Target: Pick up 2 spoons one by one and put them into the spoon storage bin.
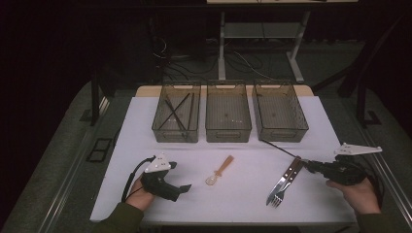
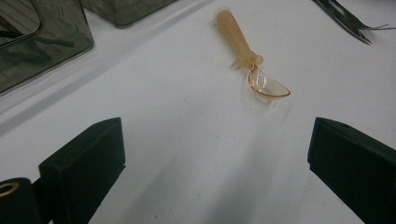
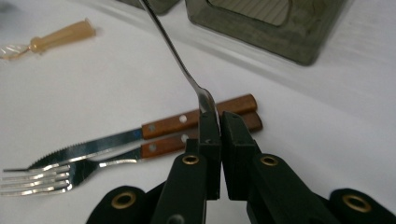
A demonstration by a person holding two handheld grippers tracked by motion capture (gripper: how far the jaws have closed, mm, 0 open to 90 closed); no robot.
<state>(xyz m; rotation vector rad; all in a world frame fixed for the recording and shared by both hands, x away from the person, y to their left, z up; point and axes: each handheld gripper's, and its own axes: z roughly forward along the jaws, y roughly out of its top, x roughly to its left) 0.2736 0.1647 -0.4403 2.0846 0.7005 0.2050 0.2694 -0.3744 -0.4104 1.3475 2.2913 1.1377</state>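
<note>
My right gripper [image 3: 219, 119] is shut on the flat end of a thin metal utensil [image 3: 177, 56], whose stem rises up and away toward the bins. From above, that utensil [image 1: 279, 148] slants from the right gripper [image 1: 302, 162] toward the right bin [image 1: 282, 133]. Just under it on the white table lie a wood-handled knife [image 3: 187, 119] and fork [image 3: 37, 179]. My left gripper [image 2: 217, 135] stands open low over the table, nothing between its jaws, and an orange plastic spoon [image 2: 247, 56] lies ahead of it. The left gripper [image 1: 187, 187] sits left of that spoon [image 1: 219, 170].
Three smoky plastic bins stand in a row at the back. The left bin [image 1: 175, 133] holds thin dark sticks, and the middle bin [image 1: 228, 133] looks bare. The white table top [image 1: 233, 204] ends near my hands. Floor and cables lie beyond.
</note>
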